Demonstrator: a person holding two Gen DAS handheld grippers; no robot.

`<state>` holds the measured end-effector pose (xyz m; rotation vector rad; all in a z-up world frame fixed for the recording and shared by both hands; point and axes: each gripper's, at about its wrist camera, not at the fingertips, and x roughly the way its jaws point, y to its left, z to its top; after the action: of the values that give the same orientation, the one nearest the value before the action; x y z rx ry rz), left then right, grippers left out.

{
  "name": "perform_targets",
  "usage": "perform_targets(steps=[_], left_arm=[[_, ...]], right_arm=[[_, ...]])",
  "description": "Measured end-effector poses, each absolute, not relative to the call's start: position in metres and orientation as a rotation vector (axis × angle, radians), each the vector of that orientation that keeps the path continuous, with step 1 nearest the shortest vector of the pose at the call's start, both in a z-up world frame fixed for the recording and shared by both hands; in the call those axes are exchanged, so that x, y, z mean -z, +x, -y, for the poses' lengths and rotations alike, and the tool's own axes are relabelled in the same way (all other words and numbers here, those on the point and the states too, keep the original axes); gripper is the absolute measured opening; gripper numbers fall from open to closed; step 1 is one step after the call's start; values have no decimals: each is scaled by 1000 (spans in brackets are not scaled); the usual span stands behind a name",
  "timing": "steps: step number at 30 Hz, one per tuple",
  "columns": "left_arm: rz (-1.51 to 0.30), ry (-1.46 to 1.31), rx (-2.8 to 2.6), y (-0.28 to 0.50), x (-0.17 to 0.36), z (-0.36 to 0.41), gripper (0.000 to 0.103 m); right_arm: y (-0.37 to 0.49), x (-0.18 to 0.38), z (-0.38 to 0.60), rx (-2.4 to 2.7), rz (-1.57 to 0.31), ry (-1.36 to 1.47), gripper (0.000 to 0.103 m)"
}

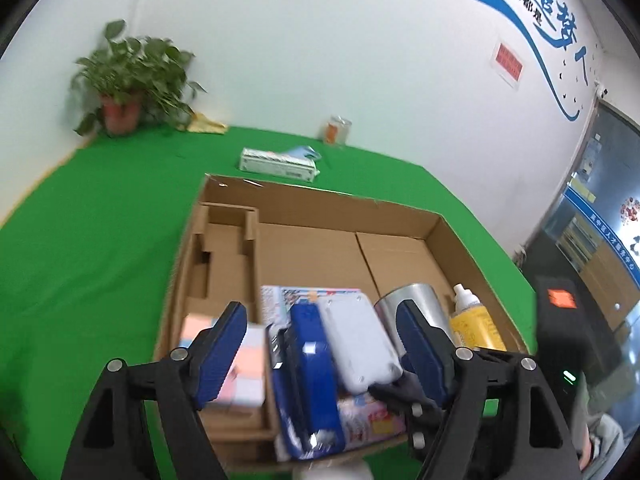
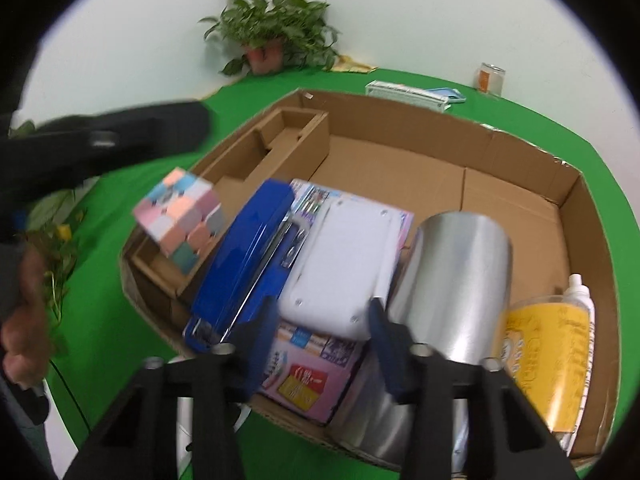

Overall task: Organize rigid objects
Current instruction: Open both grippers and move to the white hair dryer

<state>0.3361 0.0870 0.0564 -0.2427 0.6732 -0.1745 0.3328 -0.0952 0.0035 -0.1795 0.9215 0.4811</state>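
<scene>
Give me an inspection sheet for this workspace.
Surface: green cloth-covered table, open cardboard box on it.
Job's things: in box, pastel puzzle cube, blue stapler, white rectangular device, shiny metal cylinder, yellow bottle, printed pink package.
Clutter: white carton, glass jar beyond box.
Grippers: left gripper open; right gripper fingers flank that device, contact unclear.
Cables: thin dark line, possibly one.
Surroundings: potted plant, white wall.
</scene>
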Motion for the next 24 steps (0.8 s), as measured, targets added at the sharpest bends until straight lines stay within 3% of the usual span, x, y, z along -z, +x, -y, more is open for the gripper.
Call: perform_targets(steps=[3, 9, 10, 12, 14, 16, 18, 24], left_arm=[[-671, -250, 150, 310, -50, -90, 76], [-687, -241, 111, 266, -31, -96, 76], [-694, -249, 112, 259, -27, -98, 76], [-706, -244, 113, 249, -19, -98, 76], [-717, -225, 101, 238, -11, -95, 76], [-732, -224, 100, 232, -2, -91, 76], [-751, -244, 107, 230, 5, -89, 76], [-805, -264, 117, 226, 23, -84, 81]], right_arm=[[337, 1, 90, -467, -916, -189, 16], [350, -1, 91, -429, -902, -128, 16], [344, -4, 94, -434, -898, -115, 18], [325, -12, 97, -475, -866, -116, 39], [310, -13, 96, -489, -848, -158, 39], [308, -4, 90, -513, -889, -189, 33], [317, 4, 85, -500, -912, -190, 13], [333, -1, 83, -494, -893, -106, 14]])
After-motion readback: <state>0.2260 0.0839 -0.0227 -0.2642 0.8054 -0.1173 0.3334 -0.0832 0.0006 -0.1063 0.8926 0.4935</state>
